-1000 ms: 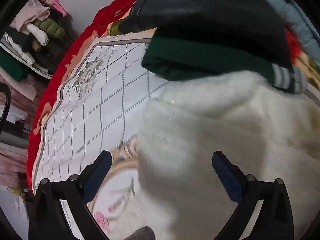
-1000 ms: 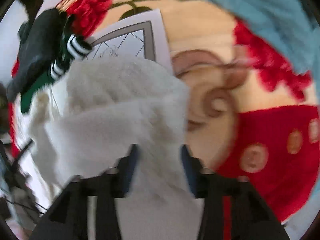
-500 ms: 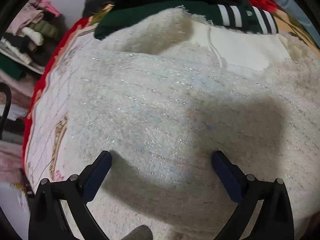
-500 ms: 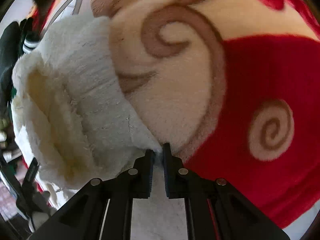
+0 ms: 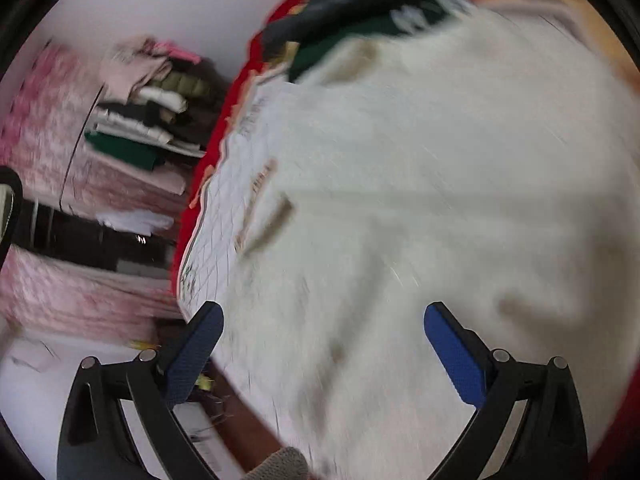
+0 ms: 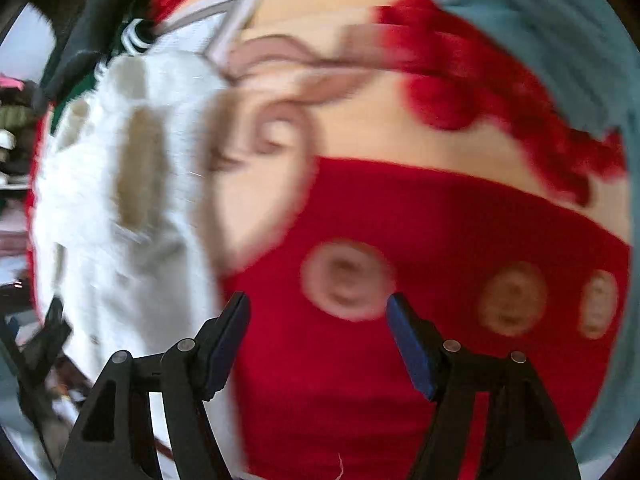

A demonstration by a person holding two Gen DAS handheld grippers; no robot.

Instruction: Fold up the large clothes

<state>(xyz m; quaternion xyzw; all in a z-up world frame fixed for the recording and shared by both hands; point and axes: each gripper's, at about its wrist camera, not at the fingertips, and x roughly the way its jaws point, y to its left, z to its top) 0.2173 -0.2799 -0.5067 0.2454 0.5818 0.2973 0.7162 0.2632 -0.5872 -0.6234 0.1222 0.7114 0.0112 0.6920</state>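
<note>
A: Any legible writing?
B: None; both views are blurred.
A: Changes?
B: The right gripper (image 6: 318, 316), previously pinching the white fluffy garment (image 5: 420, 200), is now spread above the red blanket (image 6: 360, 380). The left gripper (image 5: 322, 334) remains spread over the garment, which lies on the bed.

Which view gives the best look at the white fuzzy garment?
The left wrist view: the white fuzzy garment fills most of it, though motion-blurred. The right wrist view shows only its bunched edge at left, beside the red blanket.
</note>
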